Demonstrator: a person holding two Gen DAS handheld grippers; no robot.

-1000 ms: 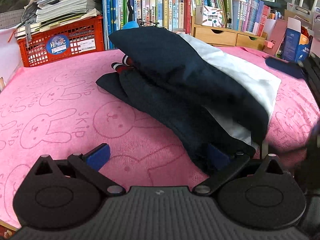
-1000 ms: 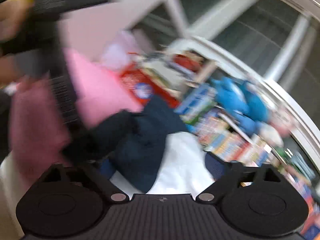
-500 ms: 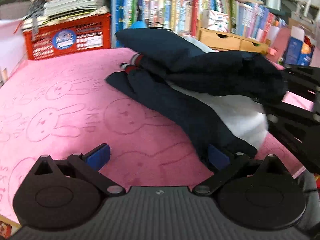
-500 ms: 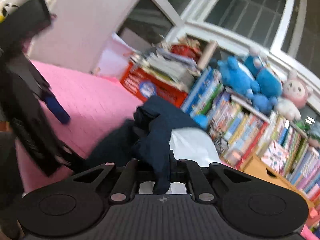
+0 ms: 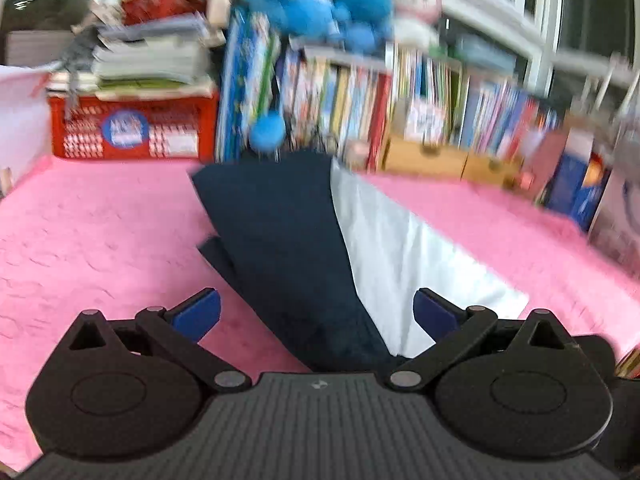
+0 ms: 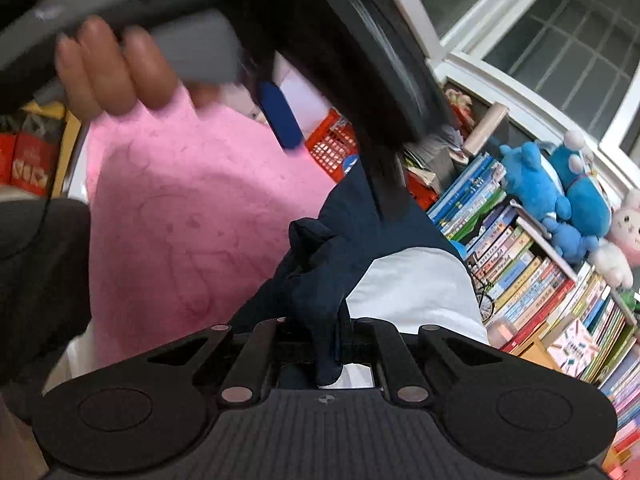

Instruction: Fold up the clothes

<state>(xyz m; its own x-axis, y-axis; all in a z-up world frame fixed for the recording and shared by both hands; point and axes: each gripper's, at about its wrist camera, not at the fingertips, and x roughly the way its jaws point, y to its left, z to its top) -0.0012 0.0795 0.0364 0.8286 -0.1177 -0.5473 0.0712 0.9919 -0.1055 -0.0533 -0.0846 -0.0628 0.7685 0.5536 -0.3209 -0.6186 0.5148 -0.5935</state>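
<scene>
Navy and white garment [image 5: 304, 240] lying partly folded on a pink towel [image 5: 100, 232] over the desk. Right claw [image 6: 326, 344] clenched on a bunched navy edge, raised off the surface. Left claw [image 5: 316, 312] spread wide, empty, low over the near hem. Soft, light, limp cloth, likely to sag and slip; best pinched at a corner or hem

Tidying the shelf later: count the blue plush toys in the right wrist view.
2. One blue plush sits on the books; another blue plush sits just right of it, beside a pink-and-white plush. More may be hidden.
</scene>
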